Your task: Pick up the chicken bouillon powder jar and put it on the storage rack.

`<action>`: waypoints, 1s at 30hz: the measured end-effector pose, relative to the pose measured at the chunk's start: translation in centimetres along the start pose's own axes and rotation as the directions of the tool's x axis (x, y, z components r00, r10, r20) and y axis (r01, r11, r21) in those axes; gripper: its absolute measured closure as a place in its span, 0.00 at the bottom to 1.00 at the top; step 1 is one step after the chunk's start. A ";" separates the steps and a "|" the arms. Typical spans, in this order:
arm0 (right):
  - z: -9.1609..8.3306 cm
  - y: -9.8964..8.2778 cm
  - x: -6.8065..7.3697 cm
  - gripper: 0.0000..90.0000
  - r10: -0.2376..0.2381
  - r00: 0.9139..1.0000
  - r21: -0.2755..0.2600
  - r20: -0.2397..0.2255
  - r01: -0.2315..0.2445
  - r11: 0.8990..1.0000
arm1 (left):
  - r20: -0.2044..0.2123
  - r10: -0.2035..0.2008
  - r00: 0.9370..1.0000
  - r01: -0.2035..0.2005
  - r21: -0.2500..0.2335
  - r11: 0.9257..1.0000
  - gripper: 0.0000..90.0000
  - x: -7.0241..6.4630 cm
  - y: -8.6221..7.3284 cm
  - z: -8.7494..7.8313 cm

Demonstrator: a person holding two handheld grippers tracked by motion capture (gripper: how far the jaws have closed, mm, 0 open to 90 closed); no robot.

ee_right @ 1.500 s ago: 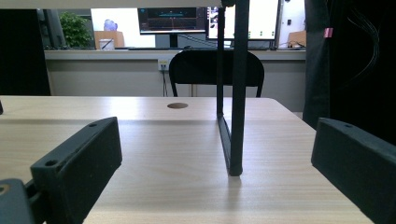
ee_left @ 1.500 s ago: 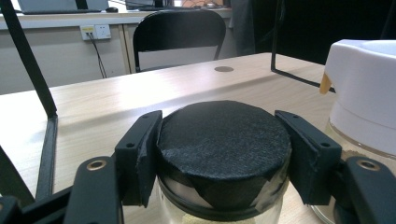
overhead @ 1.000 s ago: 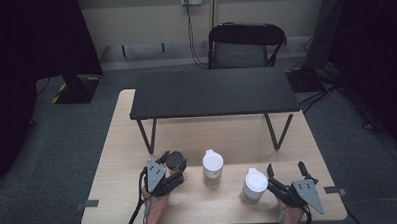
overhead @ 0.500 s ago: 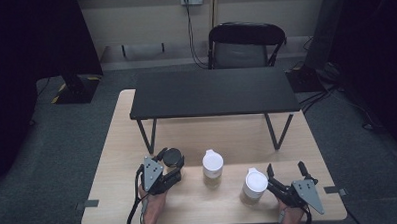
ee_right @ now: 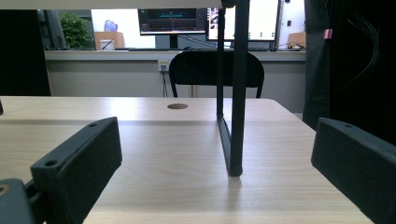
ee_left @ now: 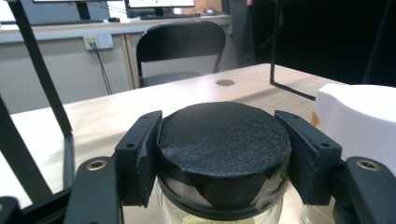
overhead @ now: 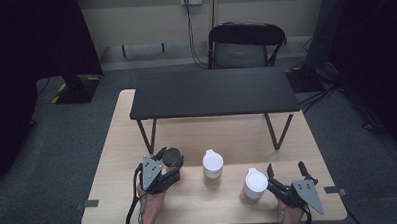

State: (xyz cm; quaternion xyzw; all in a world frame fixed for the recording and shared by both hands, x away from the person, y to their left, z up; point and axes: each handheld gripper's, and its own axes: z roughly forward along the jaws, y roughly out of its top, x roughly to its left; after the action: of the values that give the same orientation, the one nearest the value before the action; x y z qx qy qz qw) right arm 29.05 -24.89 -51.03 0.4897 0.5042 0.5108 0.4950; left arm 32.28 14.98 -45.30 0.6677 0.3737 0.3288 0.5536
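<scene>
Glass under a black lid makes up the jar (ee_left: 224,154) that the work turns on, and it stands near the front of the table (overhead: 112,145), left of two white-lidded cups (overhead: 213,167). I judge it stiff and breakable, with some weight from the pale contents that show faintly through the wall, so it wants a steady lift without tilting. Bare glass would be slick; the lid's cover looks like rough fabric tape, which should give the pads good purchase, though a pull on the lid alone relies on its being screwed tight. Left tongs (overhead: 172,163) are clamped on that lid, one jaw on each side of its rim, as the left gripper view shows. Right tongs (overhead: 284,172) stand apart with nothing between them, just beside the nearer cup (overhead: 253,186) at the table's front right.
</scene>
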 end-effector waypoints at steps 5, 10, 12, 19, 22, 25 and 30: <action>0.0 0.0 0.0 0.01 0.000 1.000 0.000 -0.002 0.000 1.000 | -0.002 0.021 1.000 -0.021 0.006 1.000 0.39 -0.4 0.2 0.0; 0.0 0.0 0.0 0.01 0.000 1.000 0.000 -0.003 0.000 1.000 | 0.016 0.023 1.000 -0.023 -0.003 1.000 0.39 -0.5 0.9 -0.2; 0.0 0.0 0.0 0.01 0.001 1.000 0.000 -0.002 -0.001 1.000 | 0.017 0.022 1.000 -0.022 -0.004 1.000 0.39 -0.5 1.1 -0.3; 0.0 0.0 0.0 0.01 0.001 1.000 0.001 -0.002 -0.001 1.000 | 0.017 0.030 0.999 -0.030 -0.011 0.999 0.39 -0.4 2.0 -0.6; 0.0 0.0 0.0 0.01 0.001 1.000 0.000 -0.003 -0.001 1.000 | 0.022 0.022 1.000 -0.022 -0.012 1.000 0.39 0.0 2.4 -0.7; 0.0 0.0 0.0 0.01 0.001 1.000 0.001 -0.003 -0.001 1.000 | 0.015 0.023 1.000 -0.022 -0.013 1.000 0.39 0.2 2.8 -0.8; 0.0 0.0 0.0 0.01 0.003 1.000 0.003 -0.004 -0.003 1.000 | 0.015 0.032 0.999 -0.032 -0.019 0.999 0.39 0.4 3.4 -0.9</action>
State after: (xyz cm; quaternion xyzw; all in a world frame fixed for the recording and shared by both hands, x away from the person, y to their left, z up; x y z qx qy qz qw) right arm 29.08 -24.91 -51.02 0.4902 0.5052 0.5117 0.4926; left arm 32.16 15.38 -41.75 0.6708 0.3556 0.3361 0.5573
